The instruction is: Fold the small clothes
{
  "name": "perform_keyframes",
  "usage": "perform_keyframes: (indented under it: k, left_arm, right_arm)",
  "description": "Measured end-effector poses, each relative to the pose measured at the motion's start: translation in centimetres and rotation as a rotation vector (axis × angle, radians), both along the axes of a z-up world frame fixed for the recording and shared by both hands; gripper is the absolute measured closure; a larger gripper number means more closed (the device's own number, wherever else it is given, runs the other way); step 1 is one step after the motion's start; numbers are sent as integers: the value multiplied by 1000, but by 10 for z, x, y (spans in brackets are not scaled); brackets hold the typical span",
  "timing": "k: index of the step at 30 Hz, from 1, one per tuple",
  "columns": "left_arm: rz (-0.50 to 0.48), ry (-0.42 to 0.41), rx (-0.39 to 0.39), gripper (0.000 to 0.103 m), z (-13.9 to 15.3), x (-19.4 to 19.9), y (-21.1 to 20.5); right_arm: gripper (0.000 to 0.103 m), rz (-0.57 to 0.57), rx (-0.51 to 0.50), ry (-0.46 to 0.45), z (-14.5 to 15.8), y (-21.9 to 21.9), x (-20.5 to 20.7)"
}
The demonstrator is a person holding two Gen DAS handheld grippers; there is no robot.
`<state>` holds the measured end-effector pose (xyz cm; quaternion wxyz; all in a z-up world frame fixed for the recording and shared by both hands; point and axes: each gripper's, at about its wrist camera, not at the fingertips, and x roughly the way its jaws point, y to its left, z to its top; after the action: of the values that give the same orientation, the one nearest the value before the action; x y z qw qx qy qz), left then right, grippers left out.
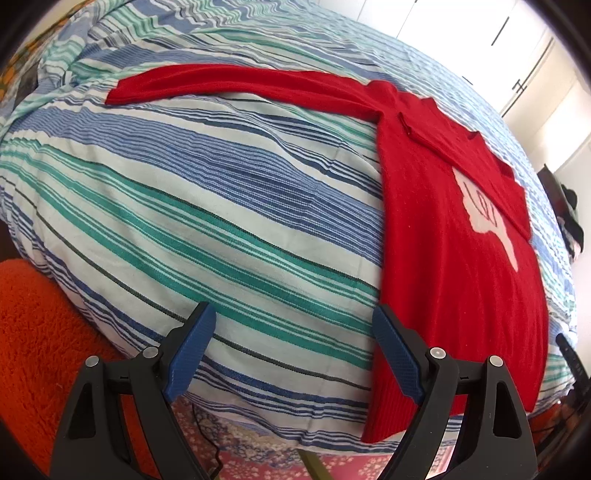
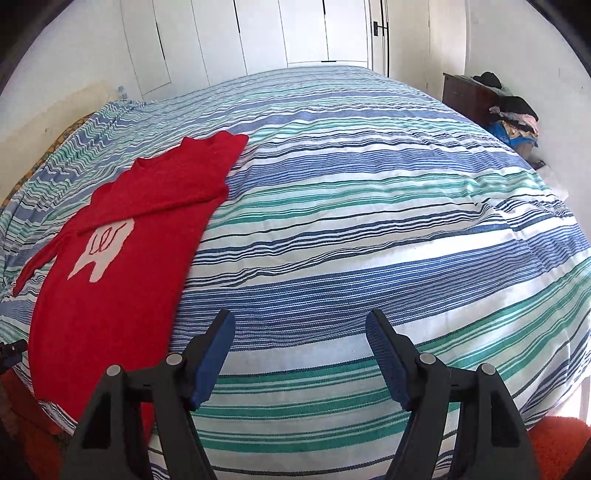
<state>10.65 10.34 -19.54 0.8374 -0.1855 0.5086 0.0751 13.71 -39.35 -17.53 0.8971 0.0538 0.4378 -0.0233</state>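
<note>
A small red sweater with a white motif lies flat on the striped bedspread. One sleeve is folded across its chest; the other sleeve stretches out to the left. My left gripper is open and empty, just left of the sweater's hem at the bed's near edge. In the right wrist view the sweater lies at the left, and my right gripper is open and empty over bare bedspread to its right.
An orange fluffy rug lies on the floor below the bed edge. White wardrobe doors stand behind the bed. A dark nightstand piled with clothes stands at the far right.
</note>
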Motion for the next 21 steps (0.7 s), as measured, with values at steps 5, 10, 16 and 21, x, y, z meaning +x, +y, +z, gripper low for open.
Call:
perform_keyframes:
  k: [5, 10, 16, 21]
  left_arm:
    - [7, 15, 5, 15, -3, 0, -1]
    - [-5, 28, 36, 14, -5, 1, -6]
    - [-4, 42, 8, 11, -8, 1, -2]
    - [-1, 46, -18, 10, -9, 0, 1]
  right_arm:
    - [29, 31, -34, 75, -21, 8, 4]
    - [25, 26, 13, 77, -26, 2, 4]
    - [19, 32, 16, 89, -30, 5, 3]
    - [15, 32, 32, 89, -33, 5, 2]
